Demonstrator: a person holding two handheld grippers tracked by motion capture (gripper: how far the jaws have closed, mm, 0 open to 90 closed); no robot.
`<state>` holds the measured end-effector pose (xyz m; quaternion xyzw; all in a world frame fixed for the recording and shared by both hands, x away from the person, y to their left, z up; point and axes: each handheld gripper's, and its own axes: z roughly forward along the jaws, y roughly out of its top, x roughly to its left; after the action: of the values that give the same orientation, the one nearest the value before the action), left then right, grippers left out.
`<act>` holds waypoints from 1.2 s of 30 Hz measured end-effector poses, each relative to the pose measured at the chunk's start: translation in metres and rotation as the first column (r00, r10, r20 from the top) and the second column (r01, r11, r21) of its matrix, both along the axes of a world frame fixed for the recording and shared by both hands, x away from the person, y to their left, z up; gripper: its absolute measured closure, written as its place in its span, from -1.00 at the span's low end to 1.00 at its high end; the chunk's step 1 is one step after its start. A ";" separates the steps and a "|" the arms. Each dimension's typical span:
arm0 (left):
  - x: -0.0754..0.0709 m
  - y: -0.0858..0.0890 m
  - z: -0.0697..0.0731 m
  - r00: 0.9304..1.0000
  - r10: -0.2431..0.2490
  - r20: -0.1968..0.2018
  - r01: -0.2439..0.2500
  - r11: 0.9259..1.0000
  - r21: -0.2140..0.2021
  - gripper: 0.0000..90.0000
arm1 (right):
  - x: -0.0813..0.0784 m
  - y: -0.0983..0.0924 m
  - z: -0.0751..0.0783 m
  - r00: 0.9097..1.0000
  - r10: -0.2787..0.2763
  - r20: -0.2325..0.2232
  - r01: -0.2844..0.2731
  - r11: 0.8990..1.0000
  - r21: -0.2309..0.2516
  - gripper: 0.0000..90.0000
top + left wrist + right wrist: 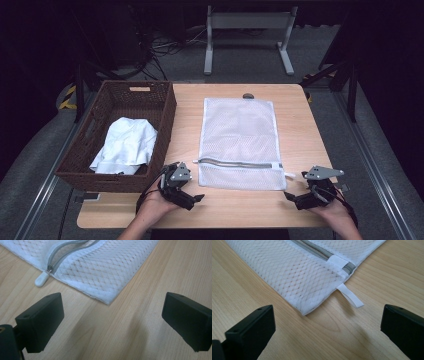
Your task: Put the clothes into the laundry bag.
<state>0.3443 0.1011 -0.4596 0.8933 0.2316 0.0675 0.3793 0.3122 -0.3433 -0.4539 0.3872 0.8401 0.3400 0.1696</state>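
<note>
- I see a white net bag point(239, 142) lying flat in the middle of the table point(310, 135).
- Its grey zipper point(235, 163) runs across the near end of the bag (the little white pull point(41, 279) sits at the left end).
- My left gripper point(186, 196) is at the bag's near left corner, not touching it. Its jaws are wide apart and hold nothing.
- My right gripper point(296, 199) is at the near right corner, just beside a small white strap point(350, 295). Its jaws are wide apart too, with nothing between them.
- A brown basket point(95, 150) stands on the left of the table, with a white cloth point(126, 145) inside.
</note>
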 end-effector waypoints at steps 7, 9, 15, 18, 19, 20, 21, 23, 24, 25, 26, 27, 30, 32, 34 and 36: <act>0.001 -0.003 0.001 1.000 0.011 0.005 -0.011 1.000 0.004 -0.89 | 0.001 0.002 0.003 1.000 0.007 -0.003 -0.007 1.000 0.004 -0.94; 0.002 -0.005 0.001 1.000 0.019 0.002 -0.019 1.000 0.003 -0.88 | 0.003 0.004 0.005 1.000 0.017 -0.007 -0.017 1.000 0.010 -0.91; 0.007 -0.014 0.008 0.999 0.031 0.020 -0.031 0.999 0.008 -0.82 | 0.013 0.015 0.011 0.998 0.057 -0.006 -0.057 0.998 0.011 -0.75; 0.010 -0.016 0.011 0.999 0.044 0.015 -0.044 0.999 -0.002 -0.75 | 0.019 0.021 0.015 0.998 0.064 -0.005 -0.064 0.998 0.018 -0.62; 0.012 -0.017 0.012 0.999 0.047 0.017 -0.047 0.999 -0.006 -0.72 | 0.020 0.022 0.015 0.998 0.066 -0.010 -0.066 0.997 0.026 -0.56; 0.013 -0.018 0.013 0.999 0.049 0.015 -0.049 0.999 -0.008 -0.69 | 0.022 0.023 0.016 0.997 0.071 -0.016 -0.071 0.997 0.033 -0.51; 0.016 -0.019 0.013 0.999 0.047 0.014 -0.047 0.999 -0.010 -0.64 | 0.023 0.024 0.017 0.997 0.070 -0.020 -0.069 0.997 0.037 -0.44; 0.020 -0.022 0.014 0.999 0.053 0.011 -0.053 0.999 -0.005 -0.52 | 0.026 0.025 0.018 0.997 0.070 -0.020 -0.069 0.997 0.044 -0.31; 0.020 -0.022 0.014 0.999 0.053 0.011 -0.053 0.999 -0.005 -0.48 | 0.026 0.025 0.018 0.997 0.070 -0.020 -0.069 0.997 0.044 -0.31; 0.024 -0.024 0.015 0.998 0.061 0.015 -0.061 0.998 -0.002 -0.39 | 0.030 0.026 0.020 0.997 0.069 -0.021 -0.068 0.997 0.047 -0.15; 0.027 -0.026 0.017 0.998 0.065 0.014 -0.065 0.998 -0.002 -0.39 | 0.030 0.026 0.020 0.997 0.069 -0.021 -0.068 0.997 0.047 -0.15; 0.030 -0.028 0.019 0.997 0.071 0.017 -0.071 0.997 -0.006 -0.31 | 0.033 0.026 0.021 0.998 0.065 -0.015 -0.064 0.997 0.047 -0.05; 0.039 -0.032 0.025 0.996 0.091 0.023 -0.091 0.996 -0.016 -0.02 | 0.041 0.027 0.023 0.999 0.044 0.001 -0.044 0.998 0.047 0.27; 0.045 -0.034 0.028 0.994 0.106 0.010 -0.106 0.994 -0.032 0.17 | 0.047 0.029 0.024 0.999 0.037 -0.002 -0.036 0.998 0.047 0.39; 0.053 -0.036 0.029 0.993 0.121 0.001 -0.121 0.992 -0.032 0.40 | 0.052 0.031 0.024 1.000 0.029 -0.002 -0.029 0.999 0.042 0.51; 0.060 -0.038 0.028 0.990 0.143 -0.009 -0.143 0.989 -0.030 0.65 | 0.059 0.033 0.023 1.000 0.004 -0.002 -0.004 1.000 0.028 0.64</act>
<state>0.4045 0.0630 -0.4314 0.8687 0.2974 0.0879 0.3864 0.3712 -0.3107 -0.4308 0.3882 0.8363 0.3515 0.1626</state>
